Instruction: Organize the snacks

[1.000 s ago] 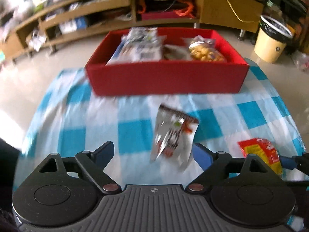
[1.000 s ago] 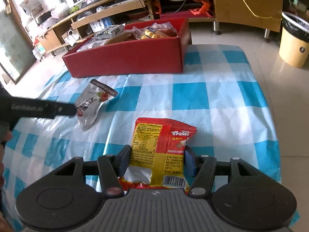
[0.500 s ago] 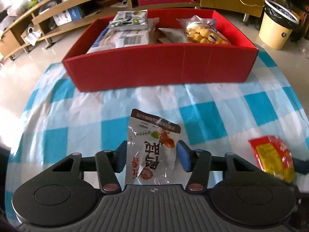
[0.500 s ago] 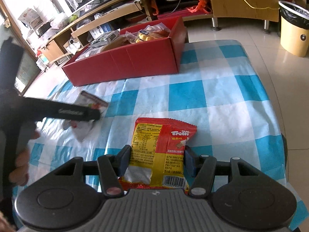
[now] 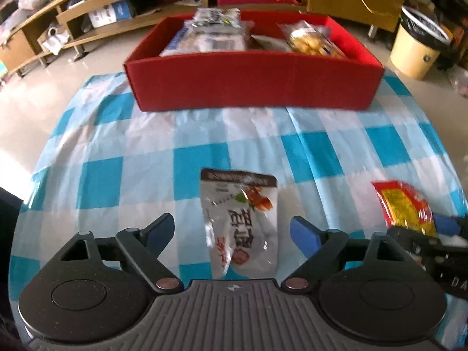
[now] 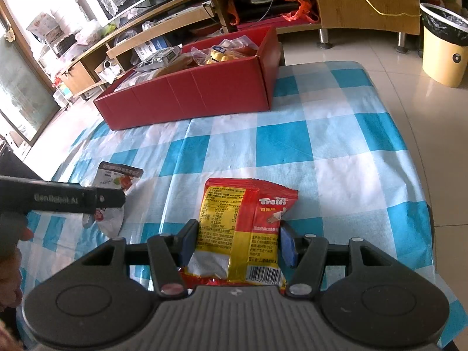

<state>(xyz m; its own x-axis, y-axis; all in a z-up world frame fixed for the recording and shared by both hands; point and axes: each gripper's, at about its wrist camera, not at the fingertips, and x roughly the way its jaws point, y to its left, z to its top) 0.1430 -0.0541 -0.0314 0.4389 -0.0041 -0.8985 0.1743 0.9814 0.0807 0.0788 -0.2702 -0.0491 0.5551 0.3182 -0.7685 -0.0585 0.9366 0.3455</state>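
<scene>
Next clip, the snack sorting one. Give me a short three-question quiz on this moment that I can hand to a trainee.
1. True or false: the left gripper is clamped on the white snack pouch.
2. What lies between the pads of the right gripper?
A. the red and yellow Trolli packet
B. a bag of yellow puffs
C. nothing
3. Where do the snacks already sorted sit?

Key
1. False. Its jaws are opening and stand clear of the pouch, which lies between them on the checked tablecloth.
2. A. The pads press the packet's two sides.
3. In the red box at the far end of the table.
</scene>
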